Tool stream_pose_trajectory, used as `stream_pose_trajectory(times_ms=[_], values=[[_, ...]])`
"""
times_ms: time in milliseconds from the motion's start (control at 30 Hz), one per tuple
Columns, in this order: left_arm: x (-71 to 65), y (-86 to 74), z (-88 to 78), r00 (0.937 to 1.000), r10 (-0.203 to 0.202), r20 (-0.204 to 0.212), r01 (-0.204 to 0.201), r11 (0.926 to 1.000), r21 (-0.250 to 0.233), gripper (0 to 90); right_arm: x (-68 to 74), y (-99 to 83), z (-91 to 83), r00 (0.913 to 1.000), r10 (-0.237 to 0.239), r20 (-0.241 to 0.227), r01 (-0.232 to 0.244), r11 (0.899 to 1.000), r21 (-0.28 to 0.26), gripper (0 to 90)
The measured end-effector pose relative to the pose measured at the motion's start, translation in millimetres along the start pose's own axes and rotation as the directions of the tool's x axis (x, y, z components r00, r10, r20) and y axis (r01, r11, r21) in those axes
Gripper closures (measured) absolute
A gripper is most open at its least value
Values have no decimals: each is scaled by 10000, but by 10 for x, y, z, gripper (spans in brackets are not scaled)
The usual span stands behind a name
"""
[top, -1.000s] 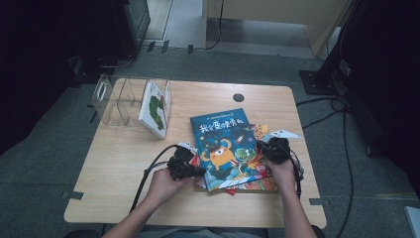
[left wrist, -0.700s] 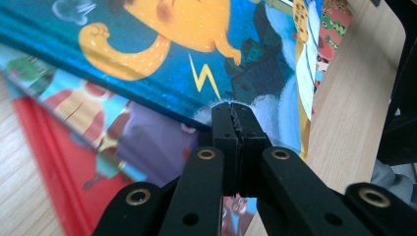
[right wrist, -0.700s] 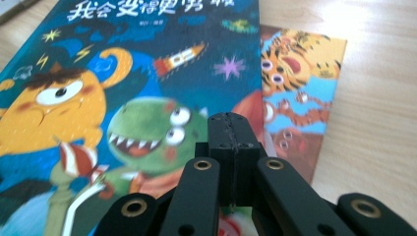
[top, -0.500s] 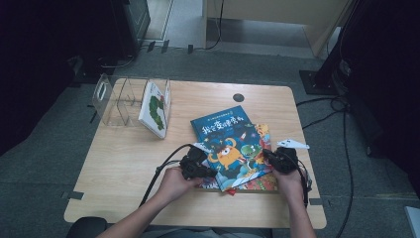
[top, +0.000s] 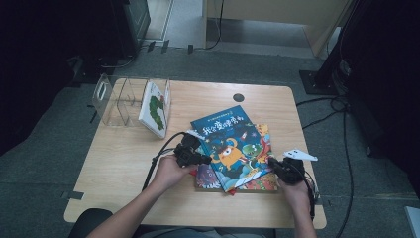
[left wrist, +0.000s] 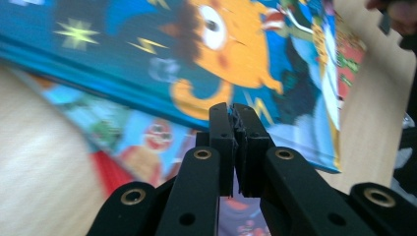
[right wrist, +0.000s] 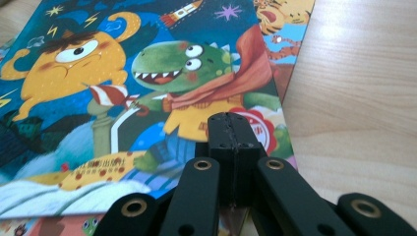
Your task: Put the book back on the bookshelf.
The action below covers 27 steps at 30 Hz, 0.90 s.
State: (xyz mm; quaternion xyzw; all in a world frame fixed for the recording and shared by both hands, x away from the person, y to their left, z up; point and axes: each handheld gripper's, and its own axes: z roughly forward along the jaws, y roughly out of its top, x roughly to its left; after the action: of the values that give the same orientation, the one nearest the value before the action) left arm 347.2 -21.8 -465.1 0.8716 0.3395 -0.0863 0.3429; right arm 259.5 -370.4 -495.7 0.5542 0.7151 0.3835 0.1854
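Just right of the middle of the high view, a blue picture book (top: 230,146) with an orange monster and a green dinosaur on its cover lies skewed on top of a small stack of other picture books (top: 257,181), on a light wooden table (top: 124,173). The left gripper (top: 202,158), held in the person's left hand (top: 168,171), sits at the blue book's left edge, a little below centre of the frame. In the left gripper view its two black jaws stand pressed together with barely a slit between them, and their tips point at the book's spine edge, which appears lifted off the books beneath, though the blur there makes contact hard to judge. The right gripper (top: 272,163) is at the lower right of the stack, in the right hand (top: 297,191), with a grey plate on top. In the right gripper view its jaws meet flat against each other, nothing between them, and their tips rest low over the cover near the dinosaur's body at the book's lower right corner. In the upper left of the high view a clear plastic book rack (top: 116,99) stands on the table, with one white book (top: 154,108) showing a green caterpillar leaning in its right end.
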Motion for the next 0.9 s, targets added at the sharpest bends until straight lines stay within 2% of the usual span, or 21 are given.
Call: stream_pose_trajectory(times_ms=[167,400,467,533,900], values=[[183,49,-115,9991,-327,-255,321,9991,-263,884,30,-69,-93,10000,63,53,-63,9999,132,900],[317,82,-168,9973,-629,-388,614,9974,-376,877,28,-143,-180,9999,127,54,-128,9997,188,900],[332,83,-172,9970,-655,-412,639,9971,-405,877,24,-150,-187,9999,131,73,-133,9996,235,900],[367,89,-185,9964,-730,-423,712,9965,-429,877,6,-183,-188,9997,189,130,-197,9980,608,900],[399,58,-216,9944,-857,-617,826,9953,-507,873,-60,-171,-160,9995,262,151,-269,9984,506,900]])
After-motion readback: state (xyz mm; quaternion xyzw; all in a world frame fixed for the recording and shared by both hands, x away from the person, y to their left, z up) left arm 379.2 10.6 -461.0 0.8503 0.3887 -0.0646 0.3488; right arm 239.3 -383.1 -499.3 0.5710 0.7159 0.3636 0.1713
